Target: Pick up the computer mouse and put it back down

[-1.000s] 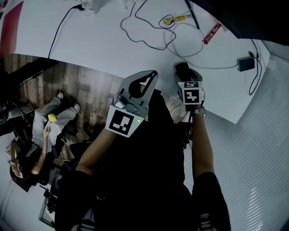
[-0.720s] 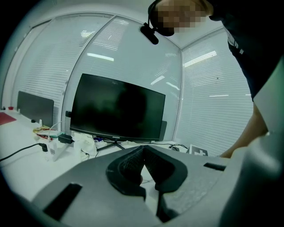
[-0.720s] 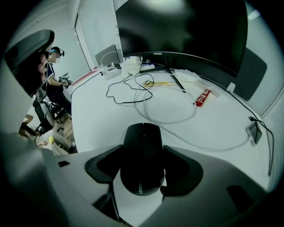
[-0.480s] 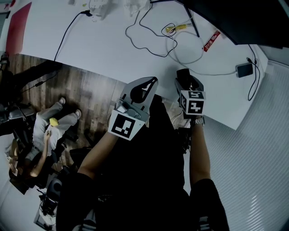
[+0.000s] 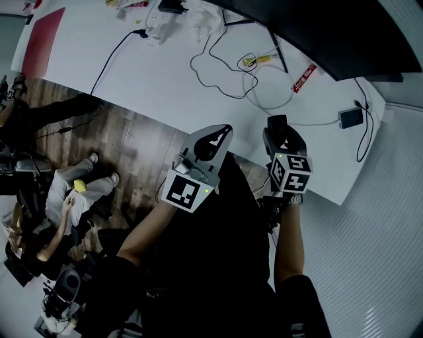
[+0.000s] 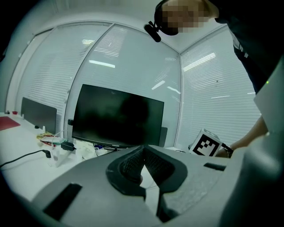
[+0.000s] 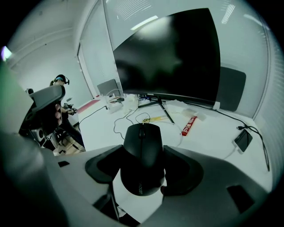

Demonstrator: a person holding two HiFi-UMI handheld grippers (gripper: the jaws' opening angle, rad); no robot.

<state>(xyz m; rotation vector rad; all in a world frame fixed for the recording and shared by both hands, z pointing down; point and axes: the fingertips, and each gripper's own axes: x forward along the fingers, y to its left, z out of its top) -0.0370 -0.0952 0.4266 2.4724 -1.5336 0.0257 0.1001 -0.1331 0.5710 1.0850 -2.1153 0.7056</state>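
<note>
A black computer mouse (image 7: 142,148) sits clamped between the jaws of my right gripper (image 7: 142,167), lifted above the white table (image 7: 208,133). In the head view the right gripper (image 5: 280,132) hovers over the table's near edge, and the mouse is hard to tell apart from its dark jaws. My left gripper (image 5: 223,131) is held to its left, over the same edge. Its pads meet at the tips with nothing between them, as the left gripper view (image 6: 143,153) shows.
A dark monitor (image 7: 173,57) stands at the back of the table (image 5: 165,72). Loose cables (image 5: 221,66), a red packet (image 5: 306,76), a phone (image 5: 350,117) and a power strip (image 5: 158,13) lie on it. A seated person (image 5: 59,204) is on the floor side, far left.
The head view has swung so that more of the table's far side shows. Both grippers keep about the same stance at the near edge, and the mouse stays in the right jaws.
</note>
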